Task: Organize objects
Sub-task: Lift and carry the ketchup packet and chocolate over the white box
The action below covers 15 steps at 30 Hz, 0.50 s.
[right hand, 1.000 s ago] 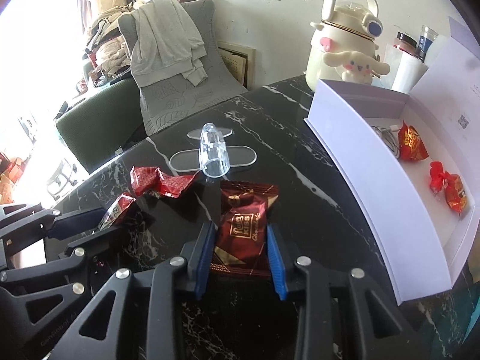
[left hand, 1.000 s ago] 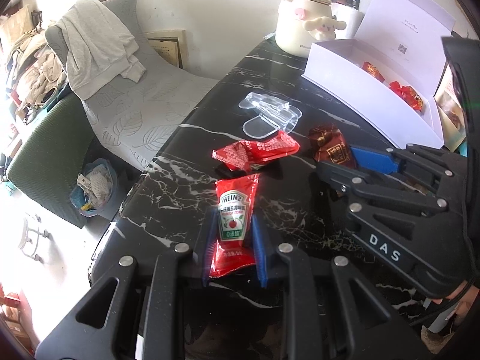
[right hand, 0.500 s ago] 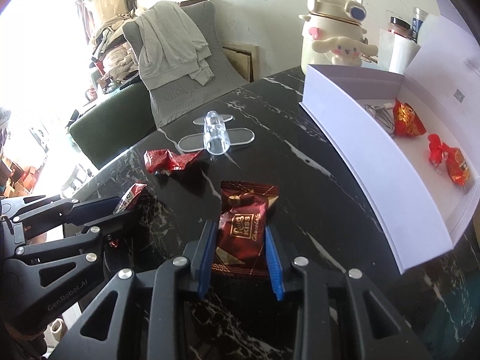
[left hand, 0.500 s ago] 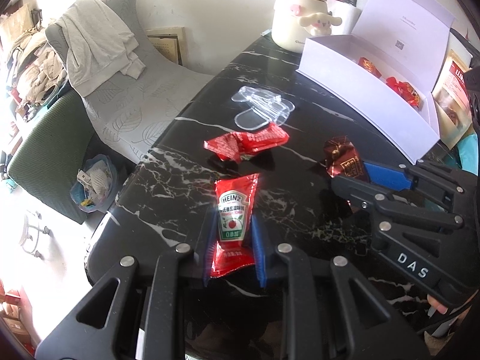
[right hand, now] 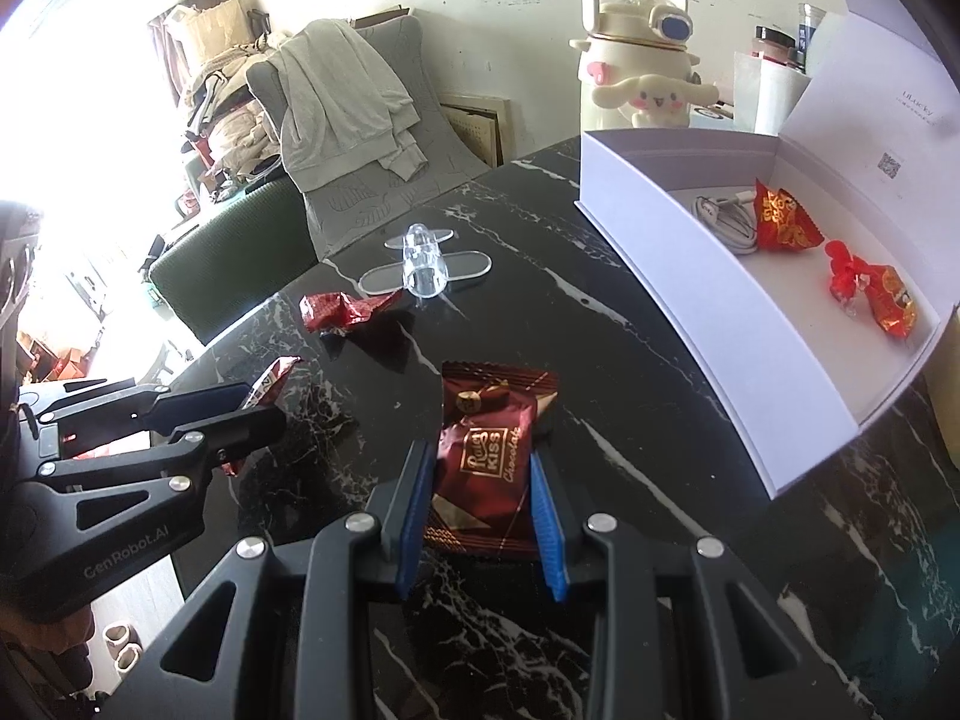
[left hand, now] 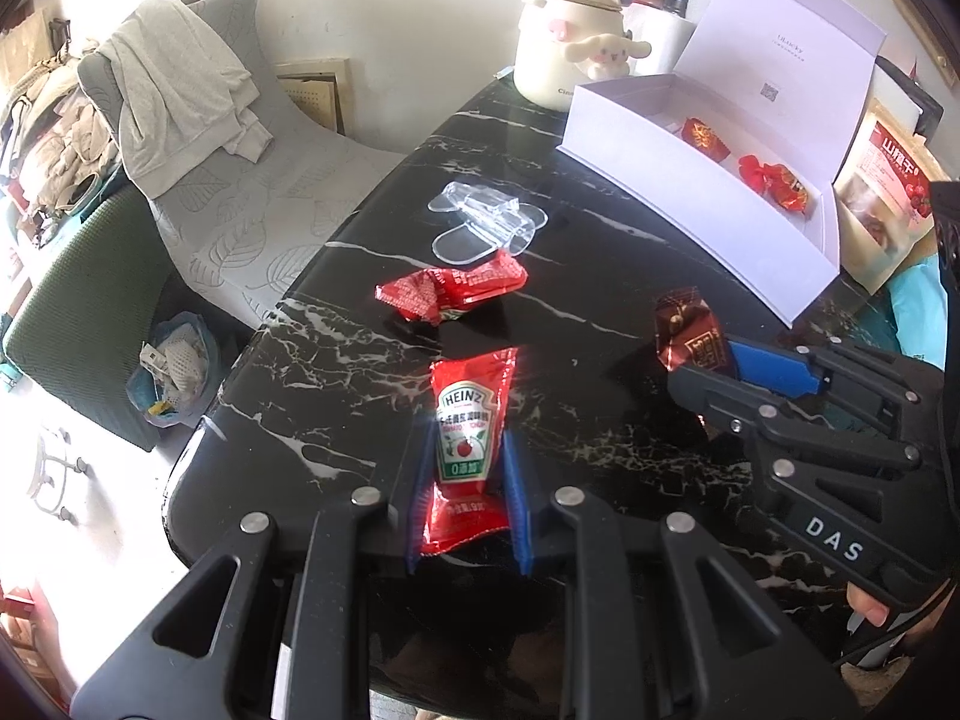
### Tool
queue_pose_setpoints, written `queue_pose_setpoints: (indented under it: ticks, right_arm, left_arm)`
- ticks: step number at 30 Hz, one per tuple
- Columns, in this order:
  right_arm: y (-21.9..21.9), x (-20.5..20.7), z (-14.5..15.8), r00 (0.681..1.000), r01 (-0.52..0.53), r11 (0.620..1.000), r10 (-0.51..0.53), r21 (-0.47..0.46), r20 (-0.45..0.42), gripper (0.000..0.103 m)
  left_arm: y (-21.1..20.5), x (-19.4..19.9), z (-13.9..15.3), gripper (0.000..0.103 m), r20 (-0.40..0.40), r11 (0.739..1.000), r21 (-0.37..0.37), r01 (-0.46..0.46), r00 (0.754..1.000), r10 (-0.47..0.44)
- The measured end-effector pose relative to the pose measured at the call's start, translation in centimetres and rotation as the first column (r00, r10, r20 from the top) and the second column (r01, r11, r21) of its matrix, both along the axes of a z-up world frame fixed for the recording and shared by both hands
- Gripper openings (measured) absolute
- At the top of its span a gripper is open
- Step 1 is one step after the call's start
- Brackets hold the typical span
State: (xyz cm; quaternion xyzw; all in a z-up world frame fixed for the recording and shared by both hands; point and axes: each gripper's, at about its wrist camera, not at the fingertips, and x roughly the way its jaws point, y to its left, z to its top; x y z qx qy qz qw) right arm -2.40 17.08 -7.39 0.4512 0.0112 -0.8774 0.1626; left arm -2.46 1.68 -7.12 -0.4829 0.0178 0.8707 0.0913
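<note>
Both packets (ketchup packet (left hand: 465, 441), chocolate packet (right hand: 485, 461)) have risen, gripped.

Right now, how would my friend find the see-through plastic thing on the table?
Start at the open white box on the black marble table. Left of it lies the clear plastic piece, beyond a crumpled red wrapper. It alone is transparent; everything nearby is red or brown.

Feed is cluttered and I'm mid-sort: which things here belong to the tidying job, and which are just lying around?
Job:
- ketchup sachet, in left gripper
- chocolate packet, in right gripper
- crumpled red wrapper
- white box

Lying about, probably:
- clear plastic holder
- cartoon kettle
- snack bag
</note>
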Motion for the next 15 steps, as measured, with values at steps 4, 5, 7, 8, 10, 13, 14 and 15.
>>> queue_pose_setpoints:
  ticks: [4,5,7,8,10,13,14,15]
  right_arm:
    - [0.0,0.4,0.6,1.000,-0.012,1.000,0.012,-0.002,-0.011,0.031]
    - [-0.1,0.5,0.7,1.000,-0.014,1.000,0.014,-0.004,-0.014,0.031]
    - [-0.1,0.7,1.0,1.000,-0.018,1.000,0.018,-0.004,-0.019,0.031]
    - [-0.2,0.8,1.2,1.000,-0.019,1.000,0.019,-0.005,-0.024,0.031]
    - [-0.2,1.0,1.5,0.999,-0.020,1.000,0.020,-0.004,-0.029,0.031]
    - [-0.1,1.2,2.0,0.999,-0.018,1.000,0.017,-0.006,-0.037,0.031]
    - [0.0,1.3,2.2,0.999,-0.016,1.000,0.015,-0.008,-0.040,0.031]
    - [0.1,1.4,2.3,0.999,-0.013,1.000,0.013,-0.008,-0.043,0.031]
  left_arm:
    - [0.0,0.2,0.5,0.021,-0.009,1.000,-0.003,0.001,1.000,-0.001]
    - [0.1,0.3,0.6,0.021,-0.013,1.000,-0.007,0.002,1.000,-0.002]
    - [0.1,0.3,0.9,0.021,-0.020,1.000,-0.015,0.004,1.000,-0.005]
    - [0.1,0.4,1.1,0.021,-0.023,1.000,-0.016,0.005,1.000,-0.005]
    - [0.1,0.3,1.4,0.021,-0.025,1.000,-0.014,0.006,1.000,-0.006]
    - [0.2,0.4,1.9,0.021,-0.027,1.000,-0.012,0.009,1.000,-0.010]
    - [0.2,0.4,2.1,0.021,-0.027,1.000,-0.011,0.012,1.000,-0.012]
    - [0.3,0.4,2.2,0.021,-0.028,1.000,-0.010,0.014,0.999,-0.014]
